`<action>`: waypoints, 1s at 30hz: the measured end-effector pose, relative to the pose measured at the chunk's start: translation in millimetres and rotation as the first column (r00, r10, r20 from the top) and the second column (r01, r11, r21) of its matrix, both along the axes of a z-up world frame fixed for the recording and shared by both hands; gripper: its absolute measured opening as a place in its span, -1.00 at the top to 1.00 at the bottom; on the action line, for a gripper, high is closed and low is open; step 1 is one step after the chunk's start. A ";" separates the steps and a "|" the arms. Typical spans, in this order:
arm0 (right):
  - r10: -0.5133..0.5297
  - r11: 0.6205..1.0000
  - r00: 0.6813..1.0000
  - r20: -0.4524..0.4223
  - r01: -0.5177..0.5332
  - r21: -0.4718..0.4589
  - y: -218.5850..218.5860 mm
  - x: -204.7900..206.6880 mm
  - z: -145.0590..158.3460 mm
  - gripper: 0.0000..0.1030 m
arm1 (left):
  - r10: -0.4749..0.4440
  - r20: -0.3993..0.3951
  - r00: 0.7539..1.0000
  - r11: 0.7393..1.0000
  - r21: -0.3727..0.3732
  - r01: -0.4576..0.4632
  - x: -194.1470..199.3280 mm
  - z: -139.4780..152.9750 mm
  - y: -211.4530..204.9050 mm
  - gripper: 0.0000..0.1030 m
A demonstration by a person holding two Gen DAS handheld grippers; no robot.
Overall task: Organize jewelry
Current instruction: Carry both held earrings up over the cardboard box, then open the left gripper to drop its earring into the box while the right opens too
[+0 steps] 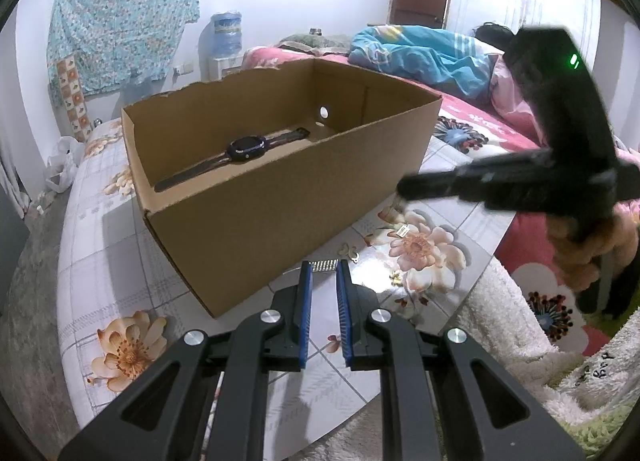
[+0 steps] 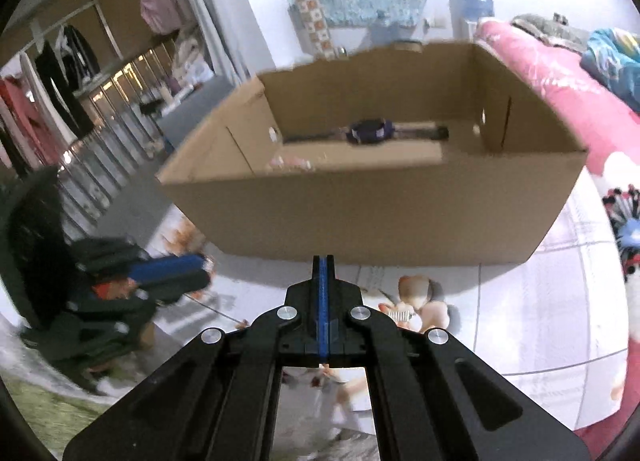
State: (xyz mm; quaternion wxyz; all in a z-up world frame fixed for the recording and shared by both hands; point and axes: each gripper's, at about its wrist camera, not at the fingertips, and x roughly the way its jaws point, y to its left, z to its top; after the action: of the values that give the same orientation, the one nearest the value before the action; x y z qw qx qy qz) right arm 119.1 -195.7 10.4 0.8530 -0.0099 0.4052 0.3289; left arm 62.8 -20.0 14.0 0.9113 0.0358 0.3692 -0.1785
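We see an open cardboard box [image 1: 280,197] standing on a tabletop [image 1: 96,261] covered in a floral, grid-patterned cloth. Inside the box, along the far wall, lies a dark wristwatch [image 1: 246,149], strap stretched flat; the right wrist view shows the same watch, blurred.

Left claw [image 1: 325,267]: blue-padded fingers nearly together, tips pinching a small silver ribbed piece [image 1: 324,264], perhaps a hair clip or brooch, just in front of the box's near corner. We cannot make out what it is.

Right claw [image 2: 323,261]: blue pads pressed flat together, nothing visible between them, tips in front of the box's near wall. In the left wrist view it appears as a blurred dark shape at right, above the cloth.

Loose on the cloth near the box: a small gold-coloured item [image 1: 349,251], another tiny gold piece [image 1: 396,280], and a small tagged or ribbed silver thing [image 1: 403,230] on a printed flower. A bed [image 1: 472,117] with a pink cover sits behind the box.
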 end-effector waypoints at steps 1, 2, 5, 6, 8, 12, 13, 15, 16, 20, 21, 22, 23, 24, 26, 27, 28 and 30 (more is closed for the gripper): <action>0.000 1.000 1.000 0.014 0.000 0.011 2.6 -2.1 7.4 1.00 | -0.003 0.009 1.000 1.000 0.000 0.003 -0.8 2.9 0.0 0.77; 0.001 1.000 0.999 0.034 -0.002 0.028 -0.1 -3.6 17.3 1.00 | -0.006 0.015 1.000 1.000 -0.002 0.006 -1.6 5.8 -0.2 0.77; 0.004 0.997 0.998 0.063 -0.008 0.076 2.2 -4.1 39.5 1.00 | -0.019 0.038 0.999 1.000 -0.007 0.020 -3.3 16.8 0.1 0.77; 0.004 0.995 0.997 0.074 -0.012 0.102 -0.1 -3.4 48.9 1.00 | -0.026 0.043 0.999 0.999 -0.023 0.027 -3.9 22.2 0.8 0.77; 0.005 0.992 0.995 0.095 -0.017 0.124 -1.8 0.0 59.3 1.00 | -0.044 0.067 0.997 0.998 -0.051 0.048 -6.2 37.4 1.6 0.77; 0.019 0.984 0.992 0.121 -0.040 0.173 -3.1 14.6 82.0 1.00 | -0.091 0.125 0.988 0.989 -0.108 0.105 -4.8 73.2 4.5 0.77; 0.023 0.982 0.992 0.127 -0.046 0.182 -2.8 19.0 86.2 1.00 | -0.104 0.144 0.984 0.985 -0.119 0.121 -2.3 83.5 5.0 0.77; 0.035 0.979 0.989 0.142 -0.062 0.192 -0.3 31.2 94.2 1.00 | -0.114 0.173 0.978 0.983 -0.121 0.136 7.6 100.0 4.7 0.77; 0.036 0.980 0.989 0.147 -0.064 0.189 0.2 35.2 96.3 1.00 | -0.114 0.179 0.977 0.982 -0.126 0.138 12.9 104.9 4.3 0.77; 0.025 0.986 0.995 0.093 -0.040 0.164 3.6 69.4 87.5 1.00 | -0.111 0.143 0.983 0.977 -0.163 0.135 49.3 111.3 1.2 0.77; 0.028 0.987 0.997 0.073 -0.039 0.153 4.2 75.9 83.3 1.00 | -0.104 0.125 0.987 0.979 -0.160 0.123 59.9 108.7 -1.3 0.77; 0.031 0.988 0.998 0.055 -0.039 0.147 4.8 82.3 79.0 1.00 | -0.095 0.096 0.991 0.982 -0.154 0.109 73.5 103.3 -3.7 0.77; 0.032 0.990 0.999 0.028 -0.035 0.138 6.1 91.4 72.1 1.00 | -0.091 0.069 0.993 0.983 -0.156 0.101 84.3 98.4 -4.7 0.76; 0.032 0.991 0.999 0.013 -0.034 0.131 5.7 94.6 69.3 0.92 | -0.084 0.031 0.996 0.982 -0.165 0.088 96.9 91.4 -5.5 0.74; 0.022 0.993 1.000 -0.005 -0.021 0.116 4.0 101.1 62.3 0.77 | -0.059 -0.034 0.998 0.984 -0.170 0.052 115.8 78.7 -5.3 0.41; 0.013 0.993 1.000 -0.009 -0.012 0.115 1.2 105.7 59.6 0.55 | -0.040 -0.053 0.998 0.986 -0.163 0.031 122.3 72.6 -4.7 0.21; 0.005 0.993 1.000 -0.007 -0.004 0.117 -2.0 106.9 59.2 0.47 | -0.021 -0.071 0.997 0.988 -0.156 0.009 129.8 66.7 -4.3 0.18; -0.014 0.991 1.000 0.003 0.013 0.131 -11.9 110.0 60.3 0.37 | -0.010 -0.092 0.996 0.987 -0.160 -0.005 136.1 60.3 -2.9 0.04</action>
State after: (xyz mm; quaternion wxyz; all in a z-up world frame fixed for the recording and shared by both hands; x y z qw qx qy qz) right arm 229.1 -207.6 70.8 0.8548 0.0481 0.3809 0.3491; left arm 198.9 -22.9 74.3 0.8931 -0.0454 0.3953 -0.2100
